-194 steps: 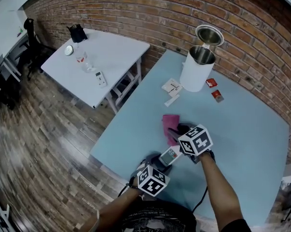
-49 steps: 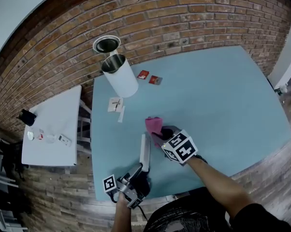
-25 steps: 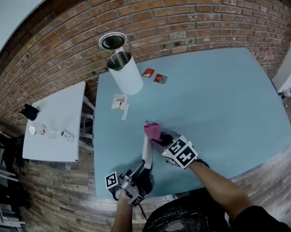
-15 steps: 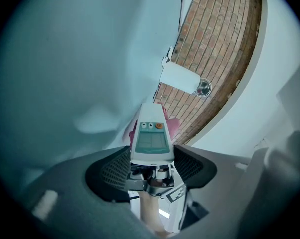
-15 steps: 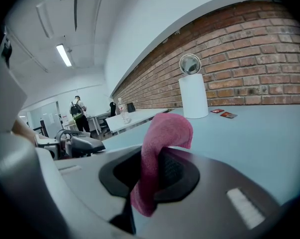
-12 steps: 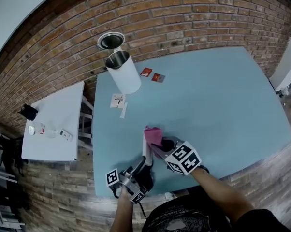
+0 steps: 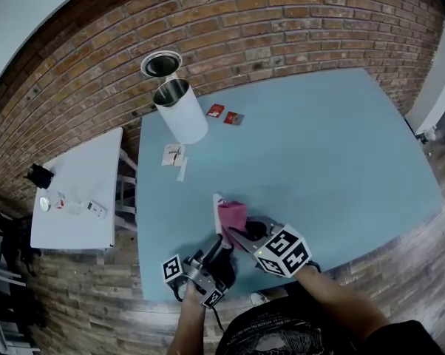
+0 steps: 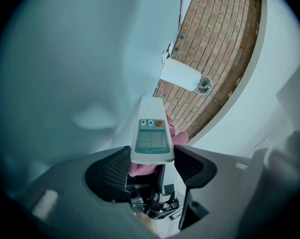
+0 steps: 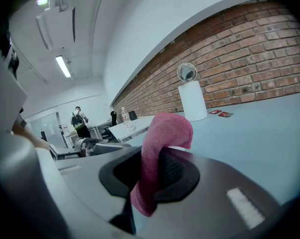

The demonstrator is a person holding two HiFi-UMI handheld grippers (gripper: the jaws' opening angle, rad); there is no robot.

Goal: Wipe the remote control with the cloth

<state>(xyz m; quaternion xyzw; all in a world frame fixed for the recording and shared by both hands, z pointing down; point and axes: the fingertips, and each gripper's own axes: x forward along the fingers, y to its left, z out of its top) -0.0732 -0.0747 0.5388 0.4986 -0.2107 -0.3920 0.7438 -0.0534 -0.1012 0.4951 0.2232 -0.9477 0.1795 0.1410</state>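
A white remote control with a small screen and an orange button sticks out from my left gripper, which is shut on its near end just above the blue table. My right gripper is shut on a pink cloth, which lies against the remote's right side. In the right gripper view the cloth loops up over the jaws. Behind the remote in the left gripper view, a strip of the cloth shows.
A white cylinder bin with a raised metal lid stands at the table's far left corner. Two red packets and white paper slips lie near it. A small white side table holds a bottle and small items.
The pink cloth has slid nearer along the remote, from its far tip toward its middle. My left gripper has kept its hold on the remote throughout.
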